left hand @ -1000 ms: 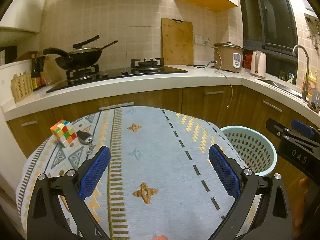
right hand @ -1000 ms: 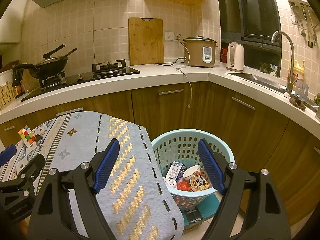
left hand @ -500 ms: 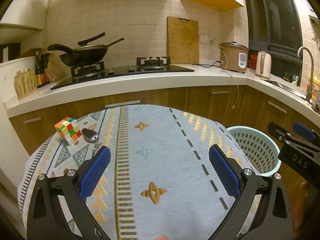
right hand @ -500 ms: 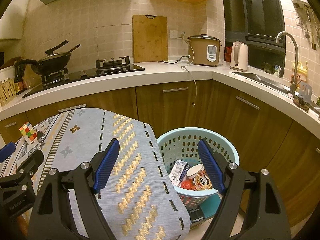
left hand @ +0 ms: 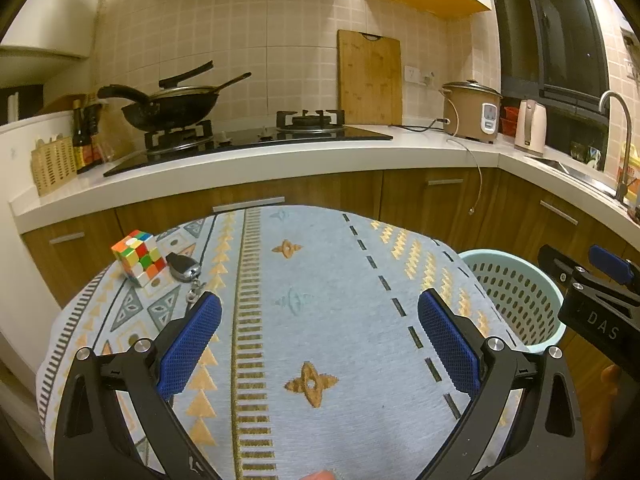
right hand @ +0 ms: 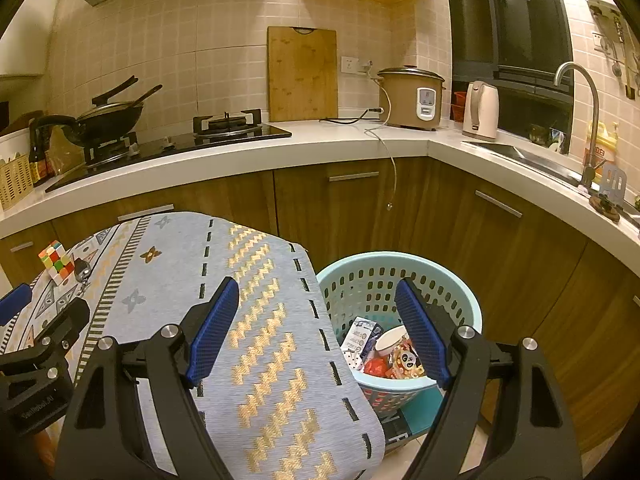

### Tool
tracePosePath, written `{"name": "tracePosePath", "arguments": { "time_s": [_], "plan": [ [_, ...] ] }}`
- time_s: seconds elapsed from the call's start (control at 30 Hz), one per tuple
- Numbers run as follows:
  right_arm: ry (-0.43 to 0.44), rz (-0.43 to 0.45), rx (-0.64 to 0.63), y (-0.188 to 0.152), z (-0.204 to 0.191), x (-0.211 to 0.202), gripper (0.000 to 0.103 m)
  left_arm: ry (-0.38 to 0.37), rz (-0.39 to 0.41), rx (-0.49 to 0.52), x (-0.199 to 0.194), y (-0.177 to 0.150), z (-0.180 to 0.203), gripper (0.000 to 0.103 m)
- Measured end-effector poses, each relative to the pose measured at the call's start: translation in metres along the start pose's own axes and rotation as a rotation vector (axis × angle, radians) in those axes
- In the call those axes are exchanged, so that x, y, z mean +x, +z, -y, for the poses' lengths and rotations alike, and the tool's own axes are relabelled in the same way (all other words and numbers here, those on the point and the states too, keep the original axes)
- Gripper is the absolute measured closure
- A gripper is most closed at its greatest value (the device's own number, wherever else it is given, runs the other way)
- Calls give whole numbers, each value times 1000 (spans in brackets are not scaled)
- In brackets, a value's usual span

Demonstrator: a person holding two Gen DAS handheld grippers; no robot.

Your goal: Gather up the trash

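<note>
Right wrist view: cloth-covered desk (right hand: 256, 320), woven and patterned; perforated plastic basket (right hand: 400, 280) off its right edge holds the trash (right hand: 384, 350), light crinkly wrappers and a carton, likely best pinched by an edge. Right claw (right hand: 316, 322) and left claw (left hand: 320, 344) both spread, empty. Cube (left hand: 138, 256) and key fob (left hand: 182, 266) near far-left corner.

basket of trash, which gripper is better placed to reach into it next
Right. The right gripper is open and hangs at the basket rim, with the wrappers just below its fingers. The left gripper, also open, is over the table cloth, nearer the cube.
</note>
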State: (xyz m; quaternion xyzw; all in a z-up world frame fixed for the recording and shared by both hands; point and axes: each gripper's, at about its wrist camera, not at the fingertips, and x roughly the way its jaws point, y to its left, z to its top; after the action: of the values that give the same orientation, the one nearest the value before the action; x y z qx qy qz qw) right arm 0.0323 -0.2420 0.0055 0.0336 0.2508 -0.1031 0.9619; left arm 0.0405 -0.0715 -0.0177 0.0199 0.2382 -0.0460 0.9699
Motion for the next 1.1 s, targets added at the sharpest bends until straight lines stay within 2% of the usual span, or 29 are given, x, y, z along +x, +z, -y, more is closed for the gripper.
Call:
{"name": "tracePosePath", "arguments": {
  "time_s": [0.4,0.57,0.73,1.1],
  "plan": [
    [0,5,2,-1,0,-1,24,15,-13,23,4,0,3,7],
    [1,8,2,-1,-1,-1,23,52,26,24,-1,0,1,7],
    [2,7,2,-1,-2,-2,23,22,-11,-3,3,2,-2,7],
    [6,7,0,1,-1,-2,23,17,-13,0,5,2,-3,7]
  ]
}}
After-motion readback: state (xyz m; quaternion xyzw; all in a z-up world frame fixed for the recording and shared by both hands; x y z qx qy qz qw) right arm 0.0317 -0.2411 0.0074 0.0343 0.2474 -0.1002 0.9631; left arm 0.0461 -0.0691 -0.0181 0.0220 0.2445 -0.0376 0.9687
